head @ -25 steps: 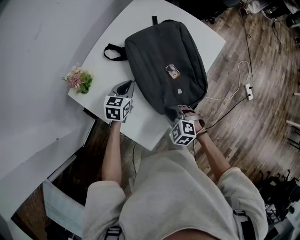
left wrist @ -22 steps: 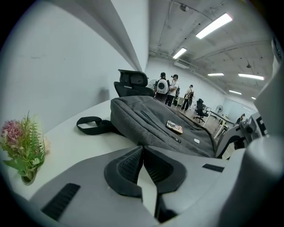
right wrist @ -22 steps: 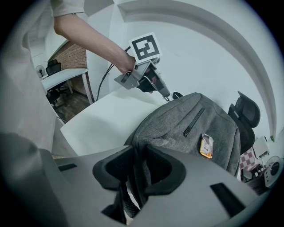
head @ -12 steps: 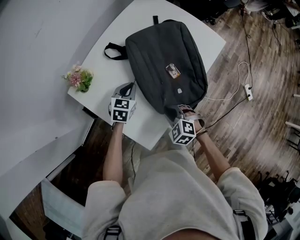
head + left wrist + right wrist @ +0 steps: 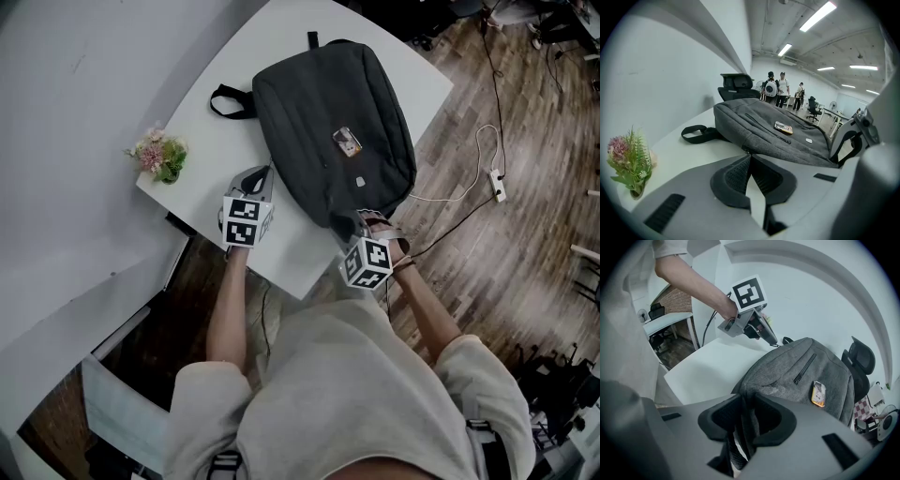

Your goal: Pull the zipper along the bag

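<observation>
Laid flat on a white surface (image 5: 225,70) at upper centre of the frame: a charcoal bag (image 5: 328,112) of coarse woven cloth, rounded at the corners, with a black webbing loop (image 5: 228,101) at its upper left and a small glossy tag (image 5: 347,142) on the front panel. Left gripper (image 5: 263,172), left of centre, with jaws brought together and tips against the bag's side seam, possibly pinching the zipper pull, too small here to confirm. Right gripper (image 5: 364,221), at lower centre, with jaws clamped on a fold of the bag's soft cloth at its near end, ribbed pads pressed into the weave. Judged the step in hand: drawing the zipper pull along the seam. Best done with the right grip kept taut as an anchor, the cloth stretched flat ahead, and the draw low and in line with the curved track, slowed at the rounded corner against snagging. At far left, a small posy (image 5: 159,157) of pink flowers; at right, wood-plank floor (image 5: 534,244).
</observation>
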Available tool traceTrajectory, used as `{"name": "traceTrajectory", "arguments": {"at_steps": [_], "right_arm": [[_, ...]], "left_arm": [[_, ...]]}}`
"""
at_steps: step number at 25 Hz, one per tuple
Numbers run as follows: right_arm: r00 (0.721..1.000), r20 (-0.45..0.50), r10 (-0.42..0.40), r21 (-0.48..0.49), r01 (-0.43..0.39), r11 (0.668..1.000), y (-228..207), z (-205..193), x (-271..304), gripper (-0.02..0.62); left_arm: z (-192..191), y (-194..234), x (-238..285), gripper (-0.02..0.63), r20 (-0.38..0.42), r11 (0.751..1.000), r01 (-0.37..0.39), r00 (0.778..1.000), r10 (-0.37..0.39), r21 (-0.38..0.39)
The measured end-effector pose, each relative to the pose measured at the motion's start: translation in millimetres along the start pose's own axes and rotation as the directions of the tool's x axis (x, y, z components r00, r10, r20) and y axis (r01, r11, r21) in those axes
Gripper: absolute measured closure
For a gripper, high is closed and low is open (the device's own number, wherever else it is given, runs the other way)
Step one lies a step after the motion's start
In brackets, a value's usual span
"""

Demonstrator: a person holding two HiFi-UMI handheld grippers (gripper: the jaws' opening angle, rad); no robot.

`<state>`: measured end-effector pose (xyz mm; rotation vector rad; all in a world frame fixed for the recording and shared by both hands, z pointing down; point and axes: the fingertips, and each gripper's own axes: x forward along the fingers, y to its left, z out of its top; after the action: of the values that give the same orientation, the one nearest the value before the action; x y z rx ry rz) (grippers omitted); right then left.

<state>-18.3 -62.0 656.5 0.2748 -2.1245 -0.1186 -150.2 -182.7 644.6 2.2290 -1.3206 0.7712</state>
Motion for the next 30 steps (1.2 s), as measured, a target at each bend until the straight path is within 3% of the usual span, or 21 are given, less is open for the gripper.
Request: {"name": "traceTrajectory", "arguments": {"at_steps": [4, 20, 23, 25, 27, 30], "right_arm": [[1.0, -0.001, -0.005, -0.007, 0.005, 1.0, 0.9, -1.7, -0.3, 0.492], [1.0, -0.005, -0.008, 0.004, 0.008, 1.0, 0.3, -4.0, 0.4, 0.494], [1.0, -0.005, -0.015, 0.007, 0.015, 1.0, 0.1, -3.0, -0.2, 0.495], [1.0, -0.004, -0.019, 0.0, 0.019, 1.0, 0.2, -2.0, -0.8, 0.495], [1.0, -0.001, -0.021, -0.006, 0.021, 1.0, -0.3, -1.6, -1.4, 0.495], [1.0, 0.001, -0.021, -0.003, 0.021, 1.0, -0.6, -2.3, -1.8, 0.495]], "left_arm": [[1.3, -11.1, -2.6, 0.58, -0.004, 0.997, 0.011, 1.0, -0.011, 0.071], [-12.9, -68.1, -30.4, 0.58, 0.041, 0.992, 0.101, 0.994, -0.104, 0.076], [-28.0, -97.3, -31.7, 0.583, -0.007, 0.978, 0.157, 0.988, -0.157, 0.137], [-45.8, -113.9, -33.5, 0.583, -0.022, 0.98, 0.138, 0.99, -0.137, 0.144], [-55.7, -118.0, -36.3, 0.581, -0.004, 0.989, 0.111, 0.994, -0.111, 0.095], [-53.5, -93.9, -34.8, 0.581, 0.023, 0.997, 0.023, 0.999, -0.025, 0.072]]}}
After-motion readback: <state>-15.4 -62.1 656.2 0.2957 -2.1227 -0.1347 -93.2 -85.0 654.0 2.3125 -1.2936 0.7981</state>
